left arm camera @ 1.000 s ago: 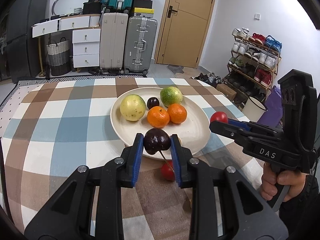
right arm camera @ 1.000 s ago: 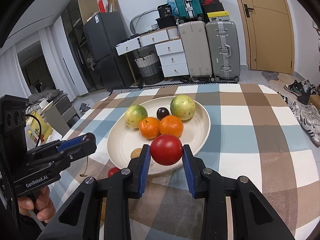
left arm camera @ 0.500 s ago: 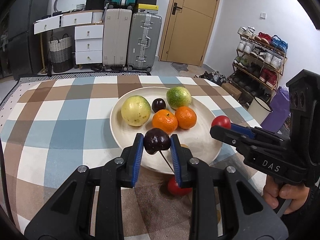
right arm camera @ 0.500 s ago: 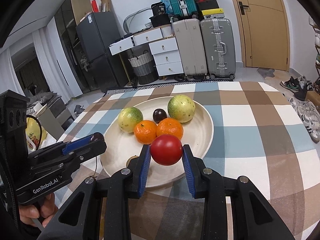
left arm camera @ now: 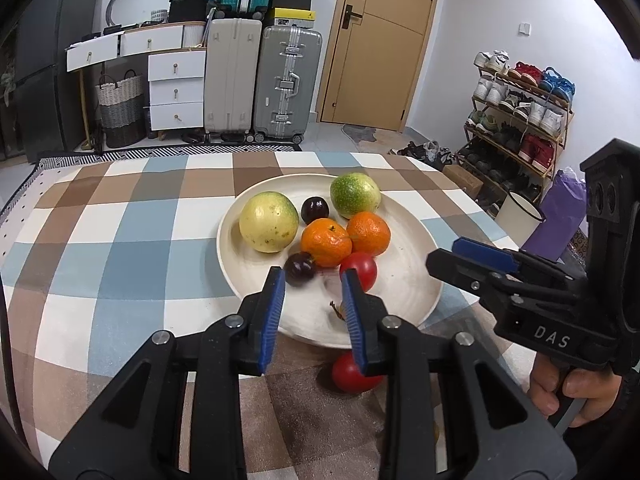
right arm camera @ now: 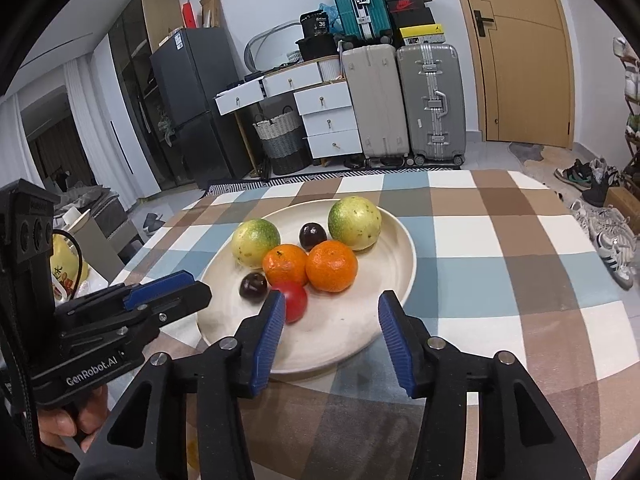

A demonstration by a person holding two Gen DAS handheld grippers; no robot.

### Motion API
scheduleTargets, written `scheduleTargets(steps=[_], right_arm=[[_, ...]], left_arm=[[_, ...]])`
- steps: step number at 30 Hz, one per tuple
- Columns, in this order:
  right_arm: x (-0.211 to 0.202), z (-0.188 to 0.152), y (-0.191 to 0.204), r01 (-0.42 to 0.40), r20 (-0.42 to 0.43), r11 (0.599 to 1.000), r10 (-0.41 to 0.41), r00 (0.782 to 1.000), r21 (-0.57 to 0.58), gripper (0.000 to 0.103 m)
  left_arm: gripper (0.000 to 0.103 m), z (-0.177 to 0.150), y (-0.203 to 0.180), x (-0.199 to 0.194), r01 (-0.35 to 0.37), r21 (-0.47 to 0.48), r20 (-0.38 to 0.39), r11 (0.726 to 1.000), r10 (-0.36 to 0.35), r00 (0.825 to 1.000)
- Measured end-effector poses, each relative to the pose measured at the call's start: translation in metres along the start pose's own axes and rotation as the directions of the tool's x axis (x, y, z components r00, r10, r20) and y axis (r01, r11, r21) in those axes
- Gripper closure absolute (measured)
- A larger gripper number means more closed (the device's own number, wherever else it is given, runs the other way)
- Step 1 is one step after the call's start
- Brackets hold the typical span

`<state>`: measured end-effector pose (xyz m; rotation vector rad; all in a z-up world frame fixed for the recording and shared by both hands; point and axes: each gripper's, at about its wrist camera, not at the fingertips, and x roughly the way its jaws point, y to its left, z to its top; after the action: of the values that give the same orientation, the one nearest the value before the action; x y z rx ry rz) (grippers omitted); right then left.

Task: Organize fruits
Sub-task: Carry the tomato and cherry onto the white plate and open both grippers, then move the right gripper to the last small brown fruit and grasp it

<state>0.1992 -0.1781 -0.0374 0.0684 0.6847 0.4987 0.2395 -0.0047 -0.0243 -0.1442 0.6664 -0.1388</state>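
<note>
Both fruits have left their grips since the earlier frames: the dark plum (left arm camera: 300, 269) that sat clenched in the left gripper (left arm camera: 312, 280) now lies on the plate (left arm camera: 404, 292), just past the left pad and touching an orange (left arm camera: 326, 242), and the red tomato (right arm camera: 294, 300) has dropped from the right gripper (right arm camera: 331, 304) onto the plate beside it. Left fingers (left arm camera: 274, 312) have just been opening and stand released, nothing between them. Right fingers (right arm camera: 394, 344) have just been opening too and stand wide and released; the tomato rests against the tip of the left pad, not pressed from both sides.

On the plate also sit a second orange (left arm camera: 369, 233), two green-yellow round fruits (left arm camera: 269, 222) (left arm camera: 355, 195) and a second small dark plum (left arm camera: 315, 210). Another red tomato (left arm camera: 352, 372) lies on the checked counter (left arm camera: 120, 240) just off the plate's near rim, partly hidden by the left gripper. A hand (left arm camera: 576, 394) holds the right gripper's handle
</note>
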Motion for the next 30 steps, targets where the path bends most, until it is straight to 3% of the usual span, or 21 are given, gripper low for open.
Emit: scheduleTargets(steps=[2, 3, 7, 8, 13, 30], right_arm=[[-0.003, -0.001, -0.001, 0.003, -0.005, 1.000, -0.003, 1.000, 0.004, 0.042], [-0.005, -0.001, -0.003, 0.006, -0.004, 1.000, -0.006, 1.000, 0.008, 0.032], [-0.020, -0.001, -0.008, -0.002, 0.036, 0.999, 0.001, 0.999, 0.034, 0.010], [-0.023, 0.000, -0.009, -0.001, 0.041, 0.999, -0.001, 0.999, 0.038, 0.004], [-0.026, -0.001, -0.012, 0.022, 0.016, 0.999, -0.022, 1.000, 0.034, 0.001], [-0.011, -0.017, 0.007, -0.021, -0.121, 0.996, 0.011, 0.993, -0.089, 0.001]], left_arm=[[0.065, -0.001, 0.000, -0.003, -0.004, 0.001, -0.001, 1.000, 0.004, 1.000], [0.057, -0.001, -0.001, -0.005, -0.009, 0.001, 0.000, 1.000, 0.009, 1.000], [0.021, -0.004, -0.001, -0.019, -0.035, 0.008, 0.021, 0.999, 0.035, 0.999], [0.019, -0.006, 0.000, -0.023, -0.040, 0.010, 0.030, 0.999, 0.039, 0.999], [0.001, -0.011, 0.005, -0.039, -0.061, -0.007, 0.030, 0.998, 0.062, 0.998], [0.001, -0.020, 0.011, -0.046, -0.084, 0.002, -0.020, 0.996, 0.084, 0.996]])
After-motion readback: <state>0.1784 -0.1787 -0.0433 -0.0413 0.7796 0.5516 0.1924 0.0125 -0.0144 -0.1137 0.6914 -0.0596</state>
